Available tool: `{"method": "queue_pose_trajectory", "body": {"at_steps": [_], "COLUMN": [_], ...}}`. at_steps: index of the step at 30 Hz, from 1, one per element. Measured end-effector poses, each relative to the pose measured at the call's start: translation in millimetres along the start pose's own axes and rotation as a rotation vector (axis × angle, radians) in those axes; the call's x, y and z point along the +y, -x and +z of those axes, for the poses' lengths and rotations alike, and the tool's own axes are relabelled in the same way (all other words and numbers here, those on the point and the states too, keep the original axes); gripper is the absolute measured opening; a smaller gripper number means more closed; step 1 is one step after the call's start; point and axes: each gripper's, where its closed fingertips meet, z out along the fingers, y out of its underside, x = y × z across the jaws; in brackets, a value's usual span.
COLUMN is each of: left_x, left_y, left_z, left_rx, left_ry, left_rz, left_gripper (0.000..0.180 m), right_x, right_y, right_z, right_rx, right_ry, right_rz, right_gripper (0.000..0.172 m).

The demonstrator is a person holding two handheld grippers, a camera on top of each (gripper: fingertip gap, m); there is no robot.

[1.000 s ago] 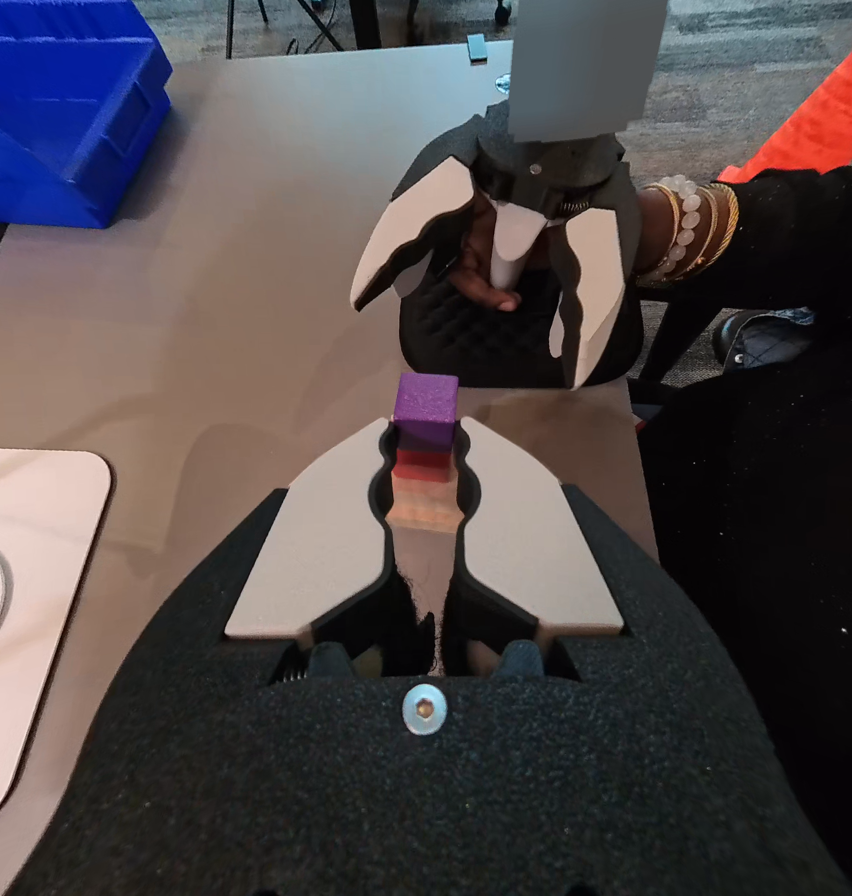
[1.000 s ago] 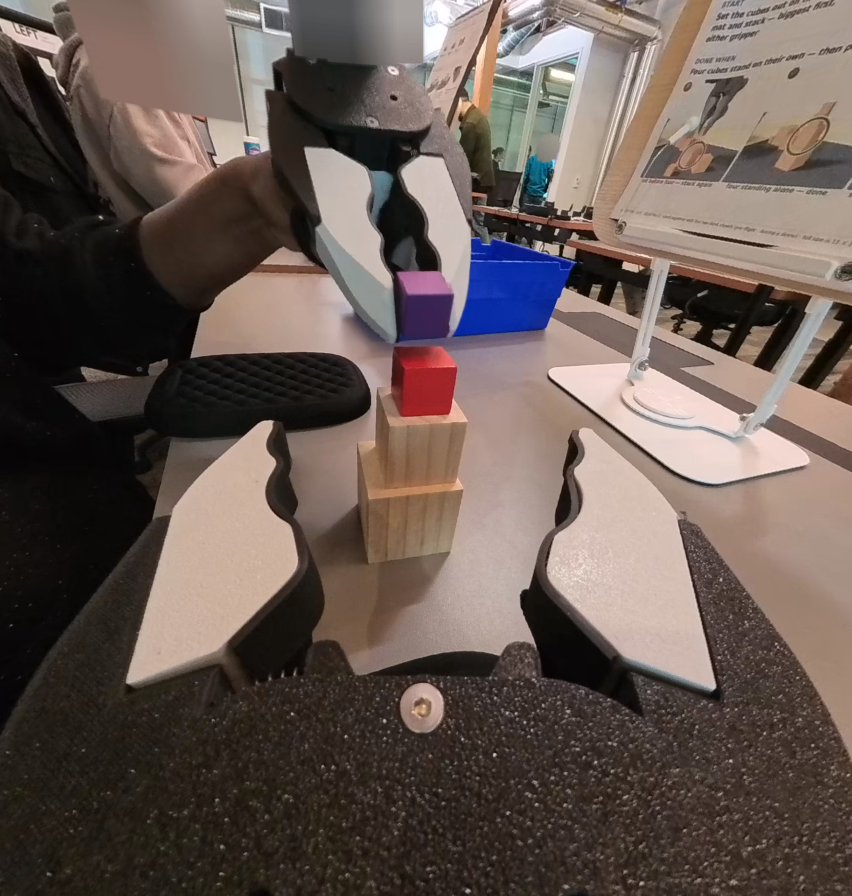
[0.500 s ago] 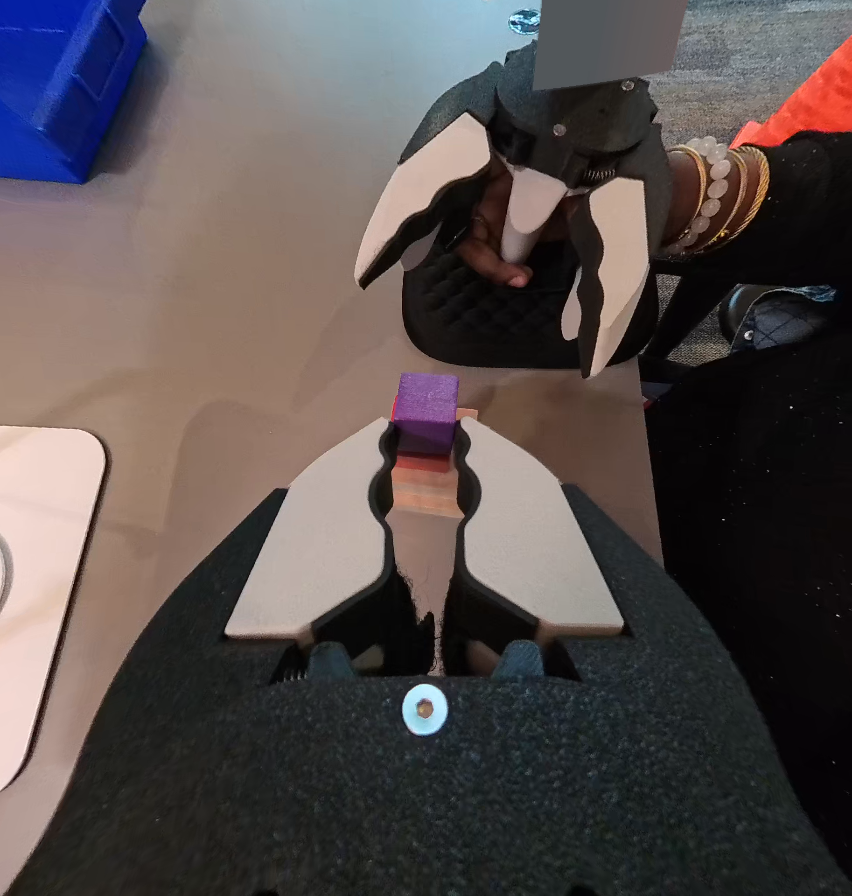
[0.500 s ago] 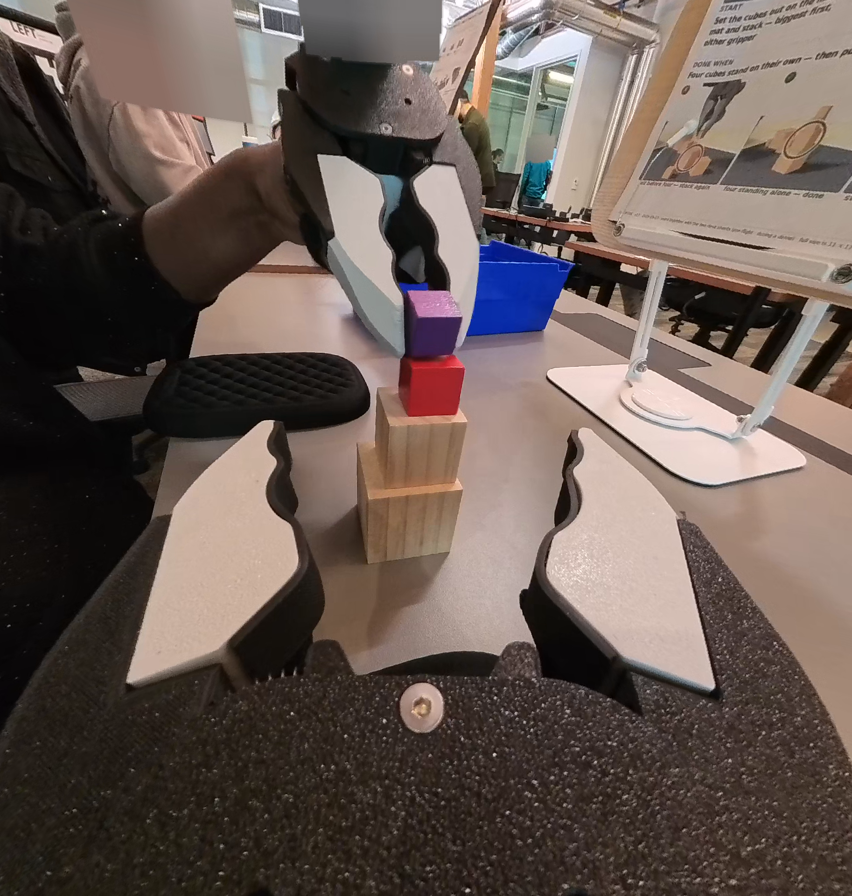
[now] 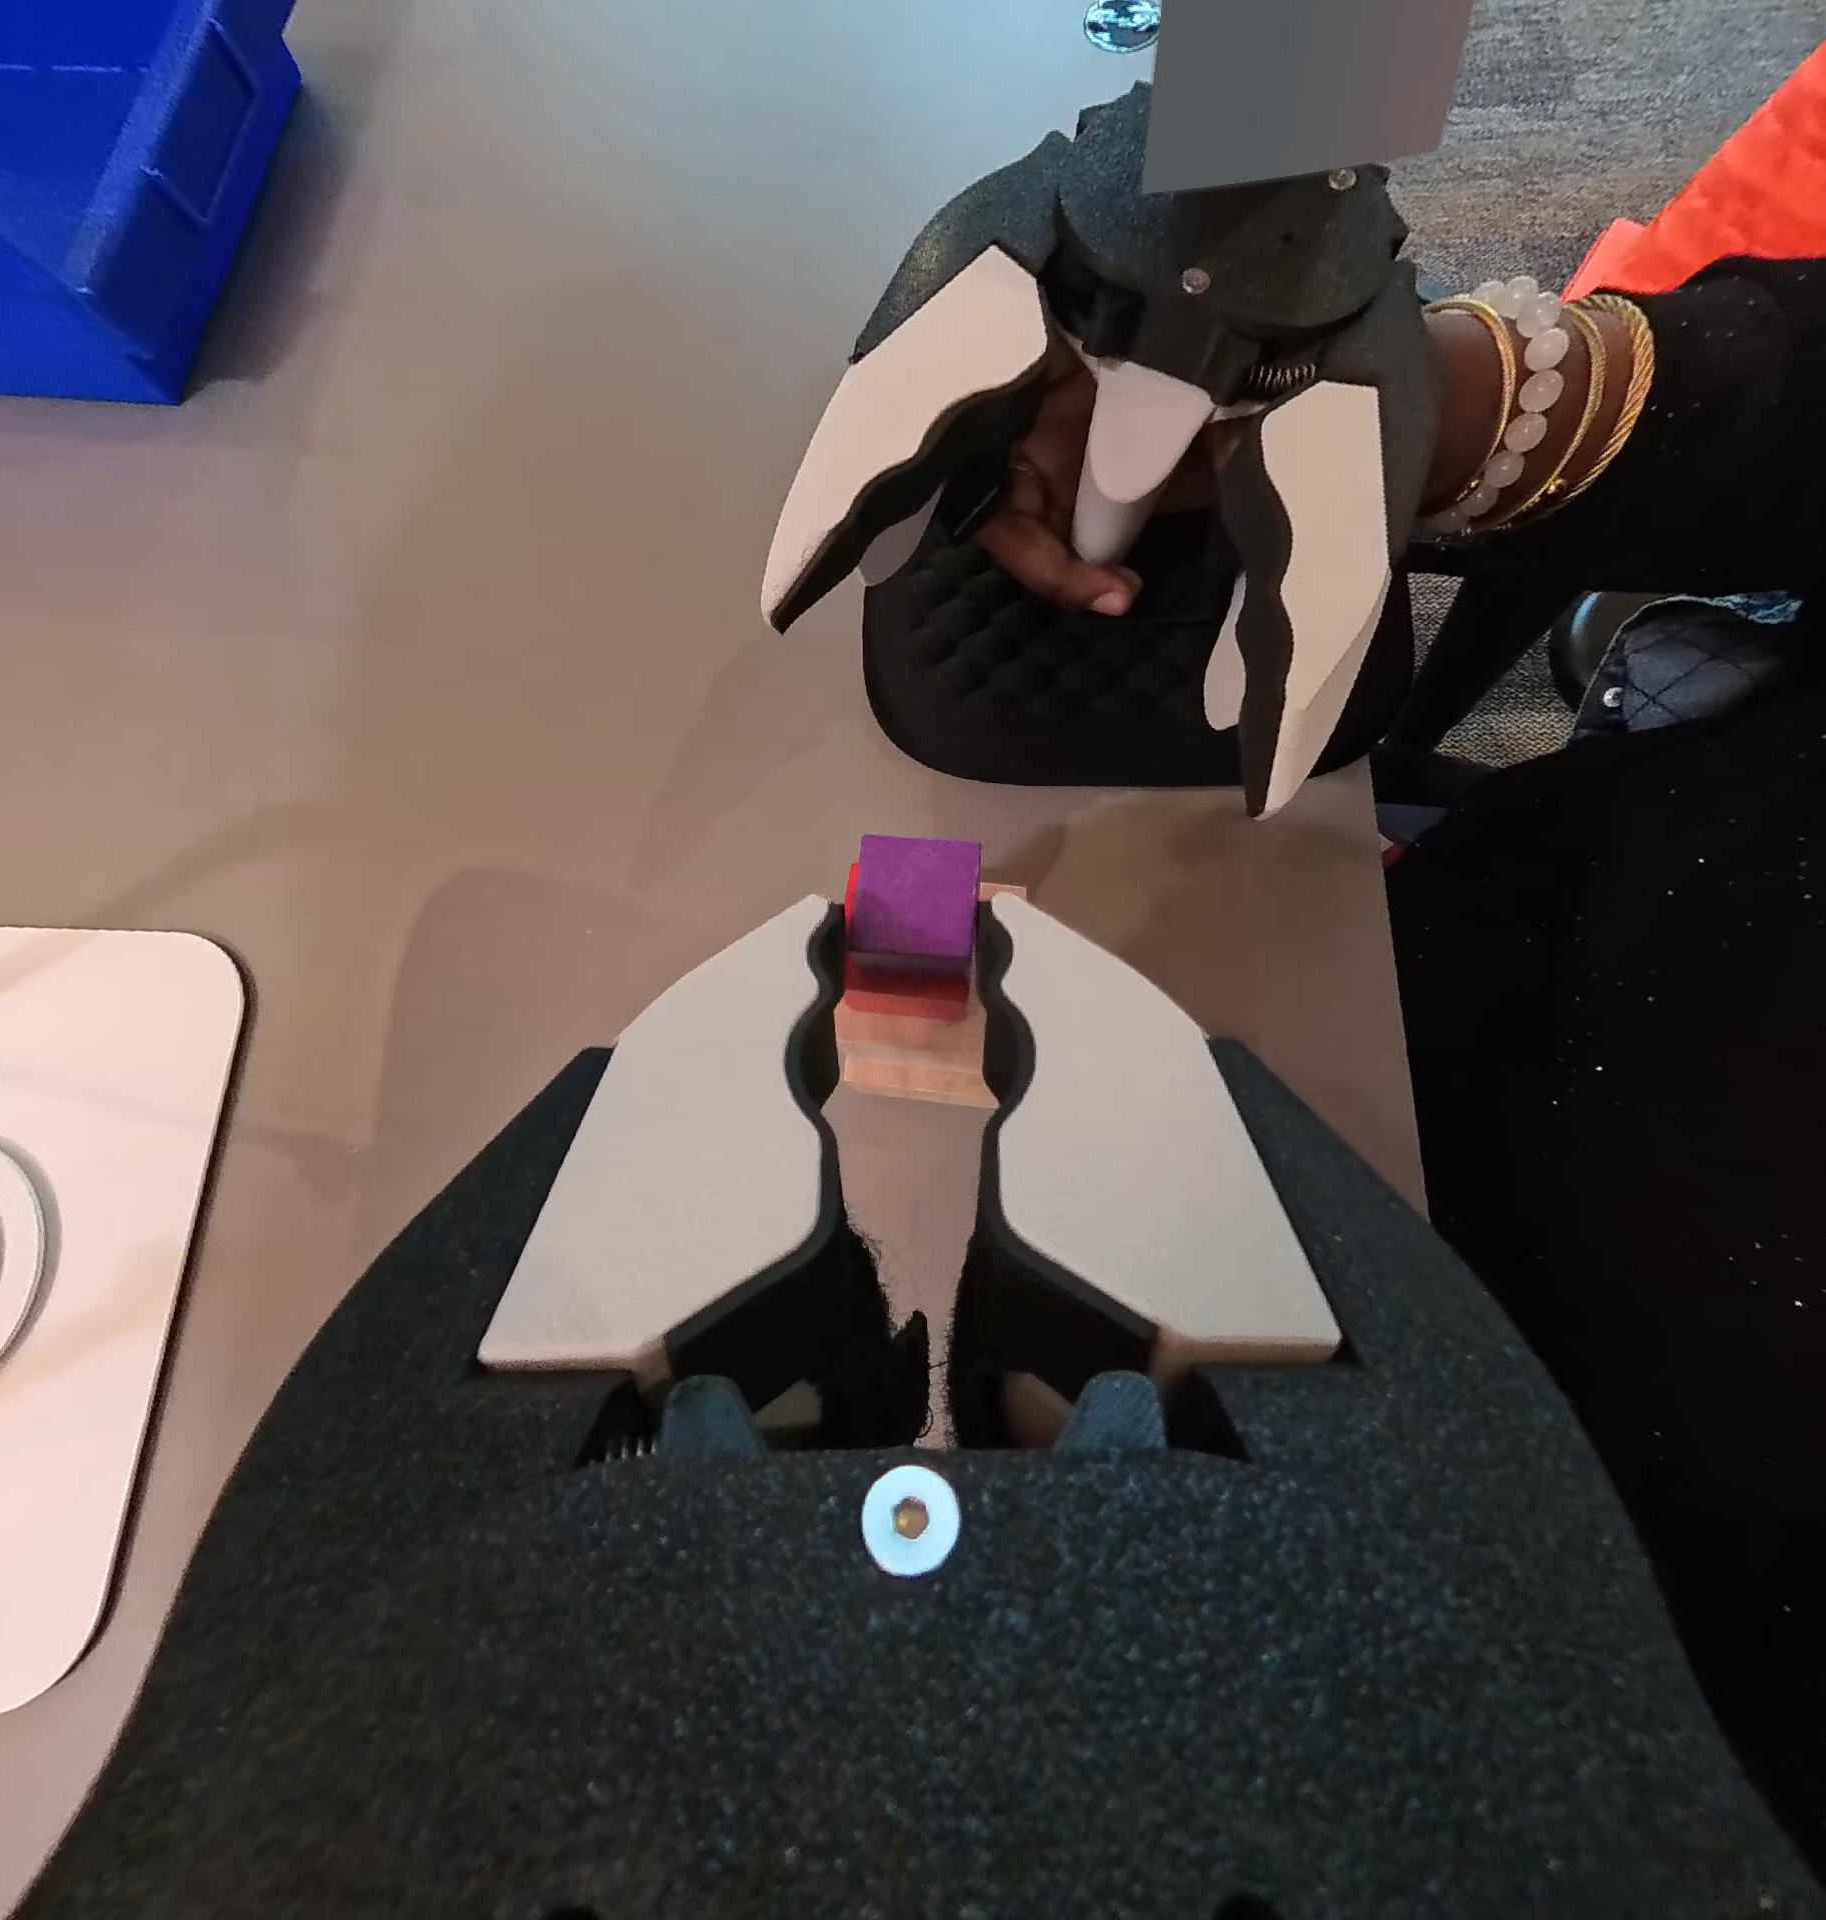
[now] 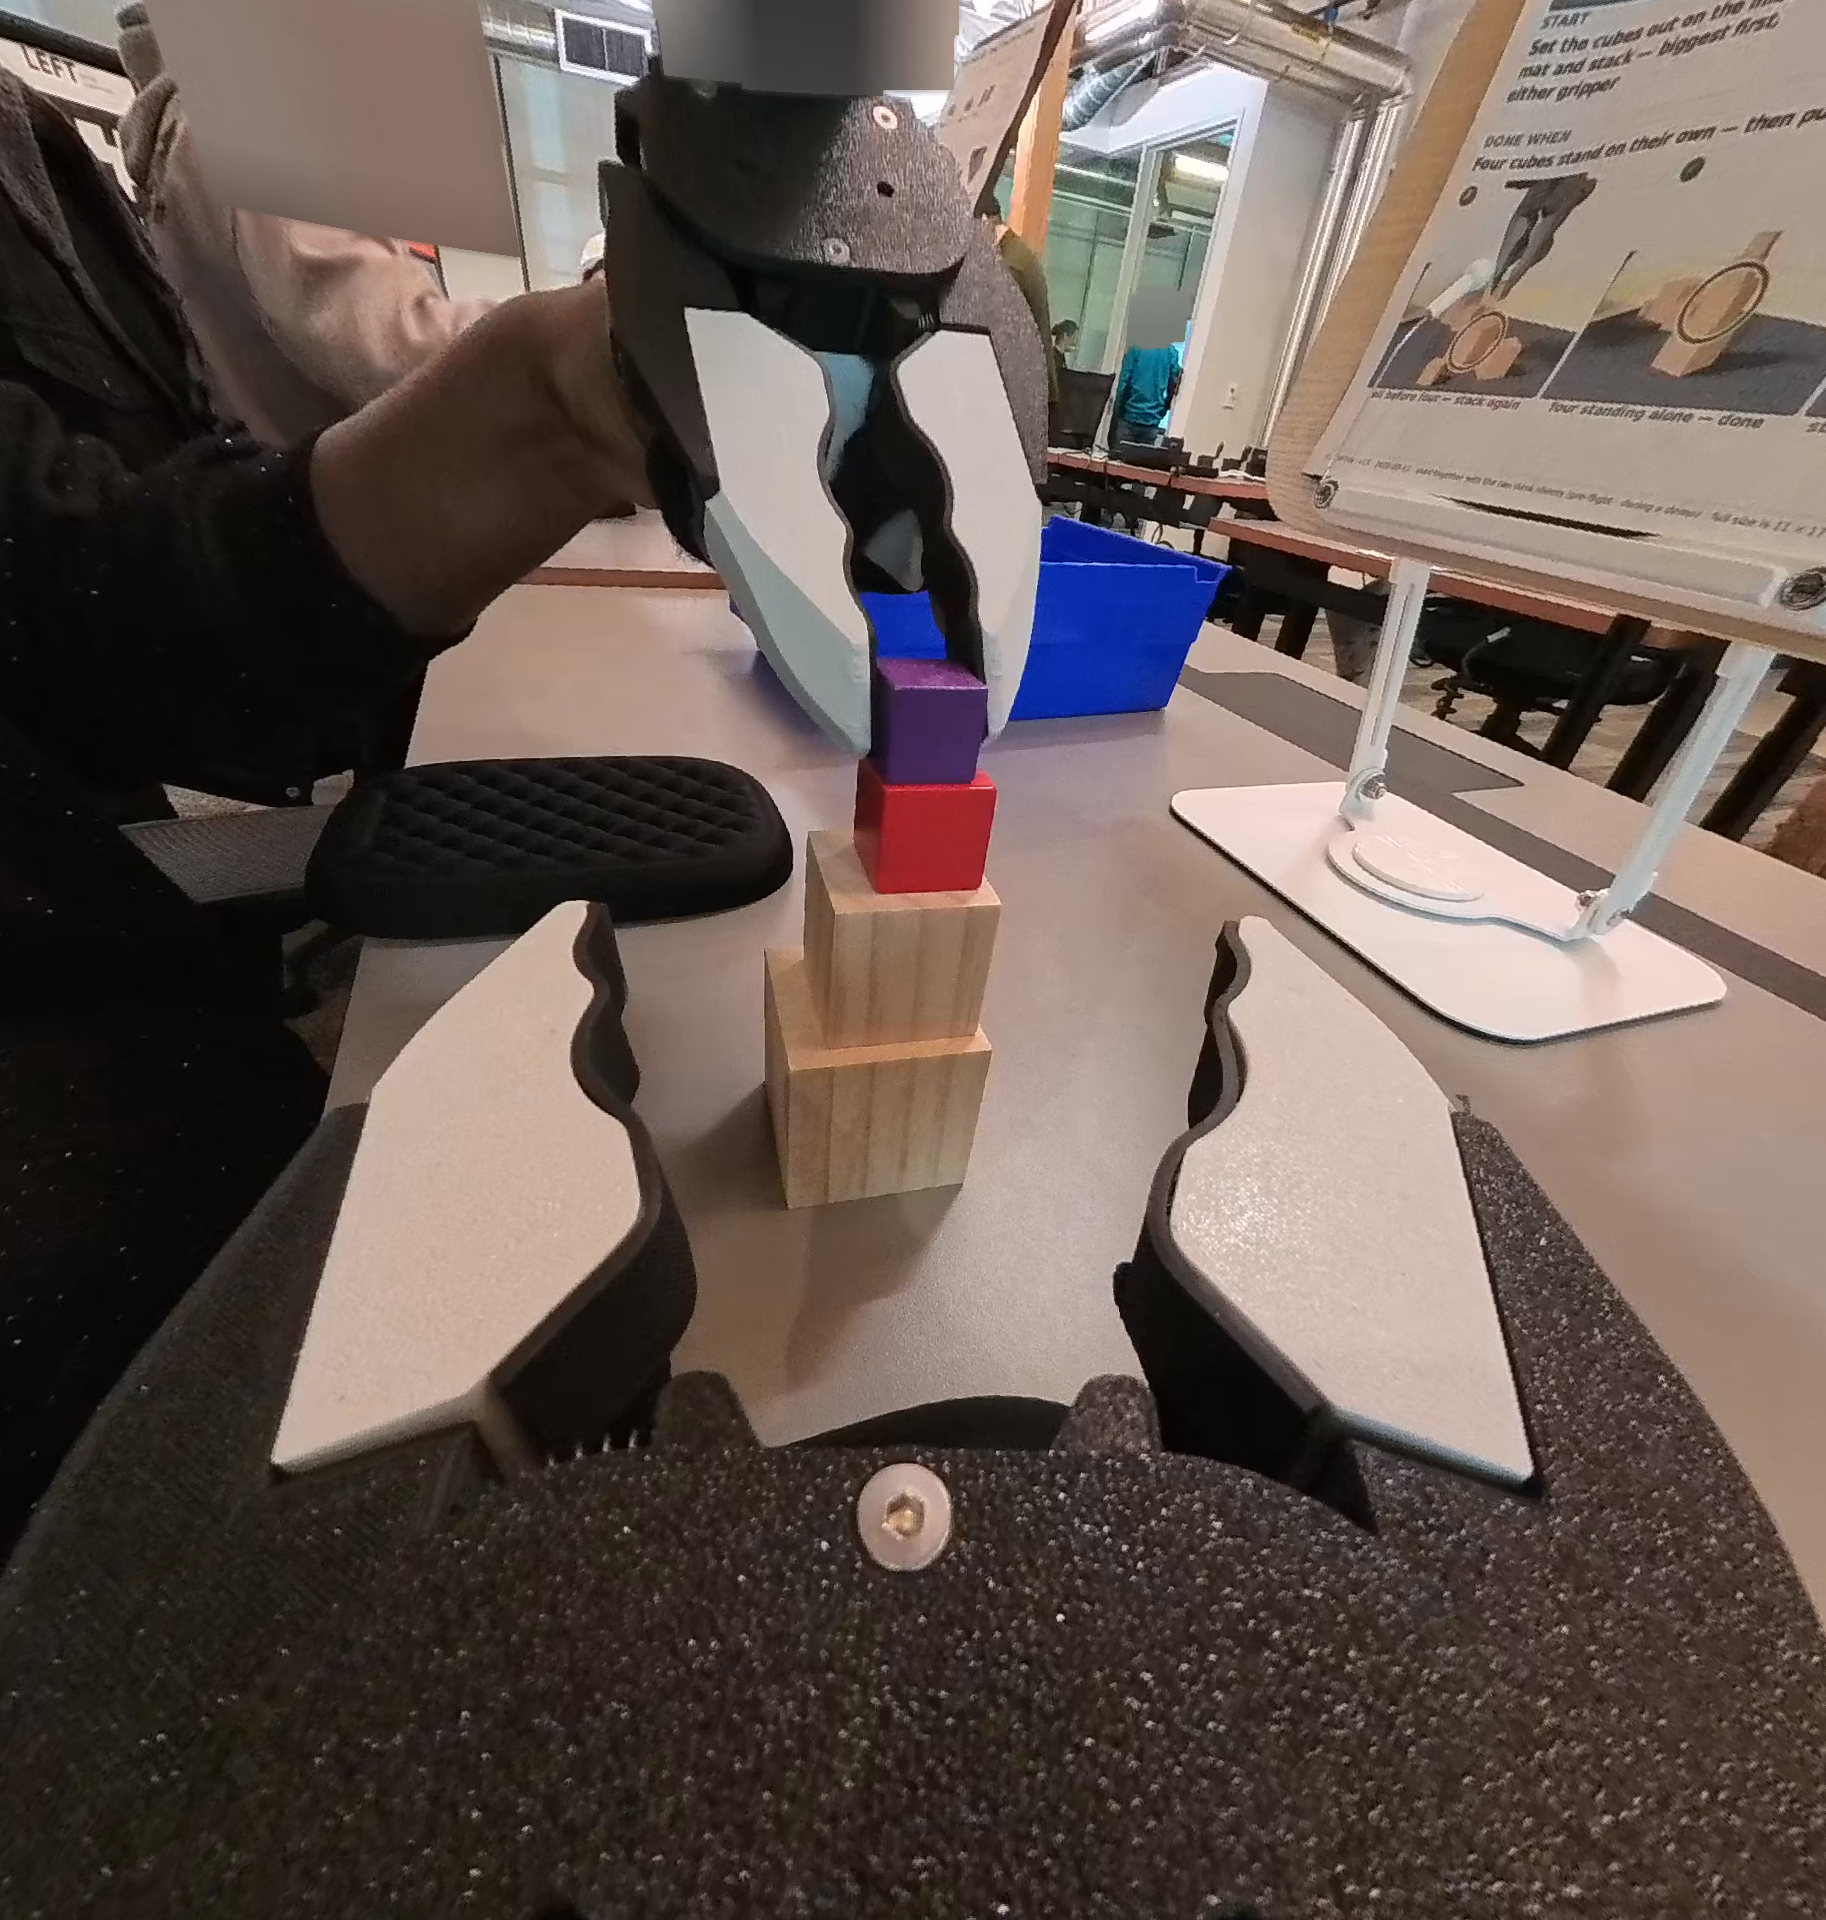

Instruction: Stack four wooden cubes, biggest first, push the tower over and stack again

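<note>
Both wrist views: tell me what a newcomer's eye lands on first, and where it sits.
First, the stepped tower mid-table: a purple cube on a red cube on two wooden cubes. The left gripper reaches down from above, its fingers clamped on the purple cube's sides. The right gripper waits wide open, low before the tower; a blue bin stands behind.

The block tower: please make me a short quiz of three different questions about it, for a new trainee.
1. True or false: the purple block rests on the red block.
2. How many blocks are in the tower?
3. Which gripper has its fingers around the purple block: A) left gripper, B) right gripper?

Key: 1 true. 2 four: purple, red and two wooden blocks. 3 A; the right gripper is wide open.
</note>
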Motion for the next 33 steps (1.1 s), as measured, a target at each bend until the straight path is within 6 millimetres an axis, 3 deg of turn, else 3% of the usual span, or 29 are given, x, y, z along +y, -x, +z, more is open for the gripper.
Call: {"method": "queue_pose_trajectory", "body": {"at_steps": [15,21,24,27,30,33], "left_x": [0,0,-4,-8,-6,-6], "left_y": [0,1,3,7,7,1], "left_z": [-2,-1,-5,-13,-20,-31], "left_rx": [0.012,0.011,-0.018,-0.102,-0.182,-0.218], "left_ry": [-0.026,-0.041,-0.101,-0.170,-0.211,-0.305], "left_rz": [0.012,0.011,0.010,0.015,0.005,-0.002], "left_gripper": [0.022,0.031,0.055,0.109,0.146,0.146], "right_x": [0,0,0,0,1,1], "right_y": [0,0,0,0,0,0], "right_z": [0,0,0,0,1,1], "right_rx": [0.000,-0.001,-0.001,0.002,0.004,0.006], "right_ry": [0.000,-0.002,-0.002,-0.001,0.005,0.006], "right_rz": [-0.004,-0.004,-0.001,-0.005,-0.010,-0.007], "right_gripper": [0.105,0.105,0.105,0.105,0.105,0.105]}}
